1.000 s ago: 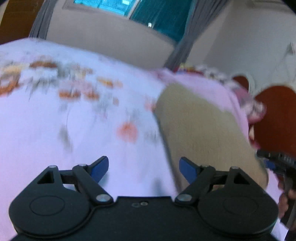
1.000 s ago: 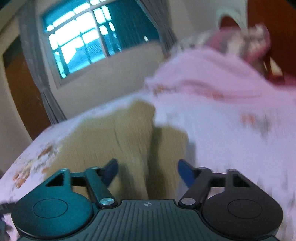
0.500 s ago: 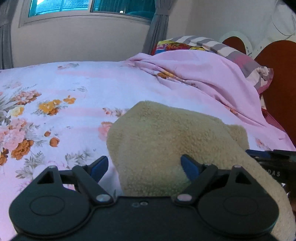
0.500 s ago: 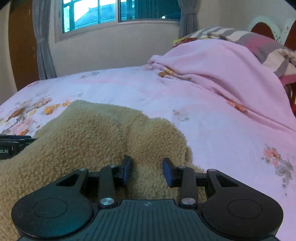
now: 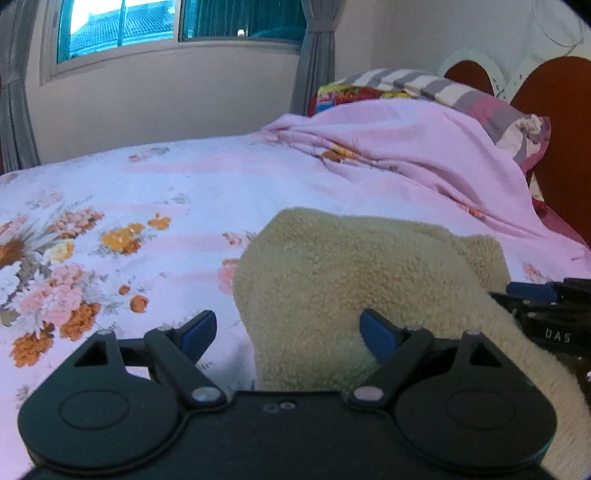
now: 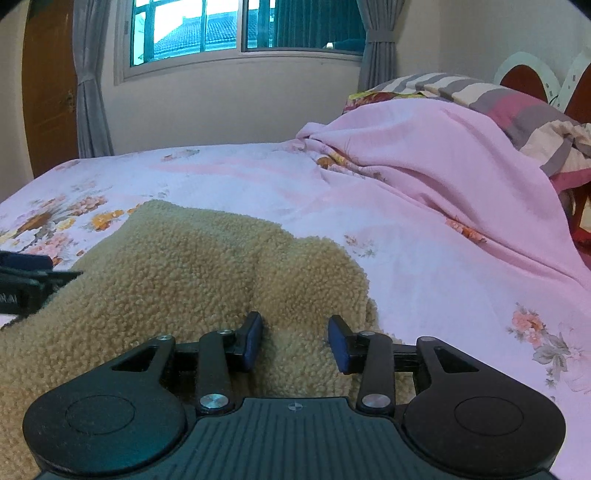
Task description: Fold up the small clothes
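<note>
A tan fleece garment [image 5: 351,273] lies bunched on the floral pink bedsheet [image 5: 110,206]. My left gripper [image 5: 288,334] is wide open at the garment's left near edge, with fleece between its blue fingers. In the right wrist view the same garment [image 6: 192,258] fills the lower left. My right gripper [image 6: 295,341] is partly open, with a fold of fleece sitting between its fingers. The right gripper shows at the right edge of the left wrist view [image 5: 546,306]; the left gripper shows at the left edge of the right wrist view [image 6: 26,280].
A rumpled pink blanket [image 6: 424,158] and striped pillows [image 6: 498,99] are piled at the head of the bed, against a wooden headboard [image 5: 561,122]. A window with grey curtains [image 6: 240,29] is on the far wall. A wooden door [image 6: 48,85] stands at the left.
Both views swung from a blurred sweep to a steady look over the garment. My right gripper narrowed around a fold of fleece, then opened a little. My left gripper stayed wide open.
</note>
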Demonstrator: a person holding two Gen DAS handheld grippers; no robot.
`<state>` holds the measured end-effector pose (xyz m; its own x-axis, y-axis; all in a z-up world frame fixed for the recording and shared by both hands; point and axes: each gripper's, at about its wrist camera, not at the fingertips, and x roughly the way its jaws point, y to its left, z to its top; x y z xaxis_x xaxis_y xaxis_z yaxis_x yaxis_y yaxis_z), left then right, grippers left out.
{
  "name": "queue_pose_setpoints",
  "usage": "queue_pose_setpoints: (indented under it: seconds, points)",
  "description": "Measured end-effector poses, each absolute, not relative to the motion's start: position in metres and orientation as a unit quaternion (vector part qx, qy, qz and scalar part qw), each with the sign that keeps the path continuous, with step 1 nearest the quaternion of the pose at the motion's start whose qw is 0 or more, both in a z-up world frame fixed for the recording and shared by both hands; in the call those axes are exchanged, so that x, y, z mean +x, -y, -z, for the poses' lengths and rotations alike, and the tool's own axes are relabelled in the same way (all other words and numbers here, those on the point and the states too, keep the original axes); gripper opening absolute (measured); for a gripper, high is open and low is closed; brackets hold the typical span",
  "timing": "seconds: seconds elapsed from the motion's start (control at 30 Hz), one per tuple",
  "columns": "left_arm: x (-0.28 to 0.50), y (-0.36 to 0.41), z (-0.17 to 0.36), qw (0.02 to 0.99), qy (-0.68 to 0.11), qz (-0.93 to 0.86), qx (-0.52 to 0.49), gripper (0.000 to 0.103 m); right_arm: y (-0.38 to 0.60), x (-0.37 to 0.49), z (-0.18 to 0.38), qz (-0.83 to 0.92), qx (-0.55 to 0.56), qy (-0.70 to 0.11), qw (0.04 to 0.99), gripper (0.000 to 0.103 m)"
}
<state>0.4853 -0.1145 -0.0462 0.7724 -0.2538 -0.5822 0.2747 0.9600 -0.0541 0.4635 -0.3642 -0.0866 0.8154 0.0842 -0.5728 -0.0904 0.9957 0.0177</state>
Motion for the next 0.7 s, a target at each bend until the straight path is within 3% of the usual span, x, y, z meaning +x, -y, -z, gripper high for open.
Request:
queue_pose_setpoints:
  seconds: [0.2, 0.23, 0.27, 0.3, 0.33, 0.47, 0.57, 0.7]
  points:
    - [0.440, 0.097, 0.021, 0.950, -0.262, 0.169, -0.006, 0.085, 0.364, 0.424, 0.059, -0.048, -0.001, -0.254, 0.966, 0.042]
    - [0.435, 0.097, 0.026, 0.946, -0.270, 0.179, -0.008, 0.085, 0.363, 0.415, 0.059, -0.055, 0.002, -0.247, 0.967, 0.053]
    - [0.436, 0.104, 0.035, 0.938, -0.294, 0.182, 0.009, 0.085, 0.361, 0.412, 0.064, -0.062, 0.002, -0.254, 0.965, 0.076]
    - [0.438, 0.112, 0.045, 0.933, -0.310, 0.179, 0.033, 0.087, 0.358, 0.417, 0.076, -0.061, 0.004, -0.284, 0.957, 0.083]
    - [0.440, 0.118, 0.053, 0.930, -0.317, 0.176, 0.058, 0.087, 0.356, 0.424, 0.088, -0.063, 0.009, -0.315, 0.947, 0.084]
    - [0.437, 0.111, 0.038, 0.933, -0.307, 0.180, 0.051, 0.085, 0.374, 0.420, 0.085, -0.066, 0.062, -0.312, 0.946, 0.084]
    - [0.416, 0.091, 0.024, 0.942, -0.275, 0.188, 0.037, 0.085, 0.393, 0.388, 0.056, -0.062, 0.078, -0.245, 0.964, 0.084]
    - [0.388, 0.074, 0.027, 0.939, -0.276, 0.205, -0.001, 0.085, 0.411, 0.355, 0.037, -0.079, 0.110, -0.215, 0.967, 0.080]
